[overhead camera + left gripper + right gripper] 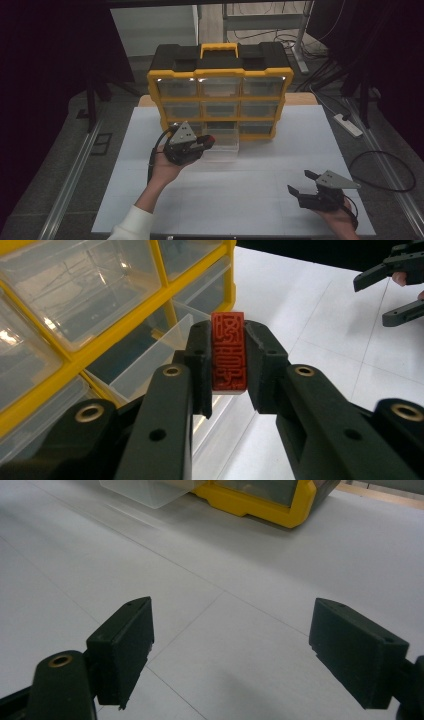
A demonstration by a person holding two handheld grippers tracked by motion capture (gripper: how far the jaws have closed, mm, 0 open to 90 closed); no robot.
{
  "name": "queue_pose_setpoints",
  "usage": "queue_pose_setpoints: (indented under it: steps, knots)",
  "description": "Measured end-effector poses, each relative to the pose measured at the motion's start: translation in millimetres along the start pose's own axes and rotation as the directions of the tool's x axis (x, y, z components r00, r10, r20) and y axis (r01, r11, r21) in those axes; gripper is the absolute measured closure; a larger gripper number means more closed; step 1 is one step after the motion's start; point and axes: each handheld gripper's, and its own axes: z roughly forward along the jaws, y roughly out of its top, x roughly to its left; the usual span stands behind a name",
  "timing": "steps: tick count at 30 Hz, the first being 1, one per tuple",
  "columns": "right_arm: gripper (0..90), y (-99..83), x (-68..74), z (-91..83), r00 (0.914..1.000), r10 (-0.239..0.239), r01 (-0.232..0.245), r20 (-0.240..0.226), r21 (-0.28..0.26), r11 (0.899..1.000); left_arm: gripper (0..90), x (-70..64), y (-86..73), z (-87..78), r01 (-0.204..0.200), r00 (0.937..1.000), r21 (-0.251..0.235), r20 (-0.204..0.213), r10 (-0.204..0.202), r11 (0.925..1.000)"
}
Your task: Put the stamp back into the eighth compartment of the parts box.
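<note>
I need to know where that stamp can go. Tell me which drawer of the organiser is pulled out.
The bottom-row middle drawer of the yellow organiser: it juts onto the table, beside the left gripper holding the red stamp. The others sit flush.

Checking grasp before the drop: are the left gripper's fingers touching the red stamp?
Touching. The left gripper view shows both fingers pressed flat against the sides of the red stamp, with no gap on either side.

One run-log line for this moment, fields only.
left claw: shut on red carved stamp block | position: at pulled-out clear plastic drawer of yellow-black organizer cabinet | right claw: open, empty, above white table
</note>
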Motion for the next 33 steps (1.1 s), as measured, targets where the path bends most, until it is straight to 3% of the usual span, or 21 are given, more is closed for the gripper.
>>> queue_pose_setpoints:
  steps: [14,28,33]
  knots:
    - [19.0,-0.1,0.2,-0.1,1.0000,-0.001,0.001,0.000,0.002,1.000,74.4,11.8,6.9,7.4,0.012,0.9998,0.014,-0.013,-0.012,0.9998]
    - [19.0,0.0,0.0,-0.2,1.0000,0.000,0.000,0.000,0.001,1.000,74.4,22.4,14.3,27.5,0.019,0.9993,0.046,-0.033,-0.018,0.9987]
    - [19.0,-0.1,-0.1,-0.4,1.0000,0.001,-0.001,0.001,0.000,1.000,74.5,24.9,15.1,38.3,0.006,0.9992,0.068,-0.039,-0.003,0.9977]
